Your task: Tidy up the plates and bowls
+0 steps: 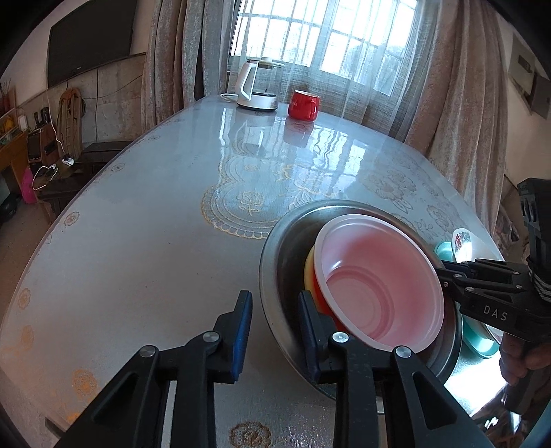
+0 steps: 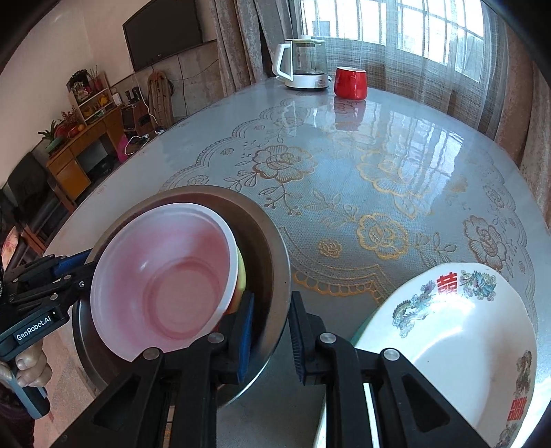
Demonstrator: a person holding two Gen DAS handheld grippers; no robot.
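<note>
Television (image 2: 163, 32): a dark screen is mounted on the far wall at the left; its small brand mark cannot be read.
Left gripper (image 1: 275, 331): its jaws are set astride the near-left rim of the metal basin, one blue pad inside and one outside; whether the pads press on the rim cannot be told. The lettering "GenRobot.AI" is read on its body in the right wrist view, where a hand (image 2: 29, 370) is seen on its handle.
Metal basin (image 1: 275, 275): it is seen on the table near the front edge, mouth upward, round, so no long axis is given.
Pink bowl (image 1: 378, 275): it is nested in the basin on top of a yellow bowl (image 1: 309, 272), tilted, with its mouth turned up and toward the cameras.
Right gripper (image 2: 272, 334): the opposite rim of the basin is straddled, with a gap visible at the outer pad; the letters "DAS" are read on its arm in the left wrist view.
Kettle (image 1: 256, 86): it stands at the far end of the table (image 1: 137, 224), upright, handle to the left.
Red mug (image 1: 304, 105): it is placed just right of the kettle, upright.
White dish (image 2: 458, 344): it lies right of the basin, over a teal plate (image 1: 480, 339); red Chinese characters and bird motifs are printed on its rim.
</note>
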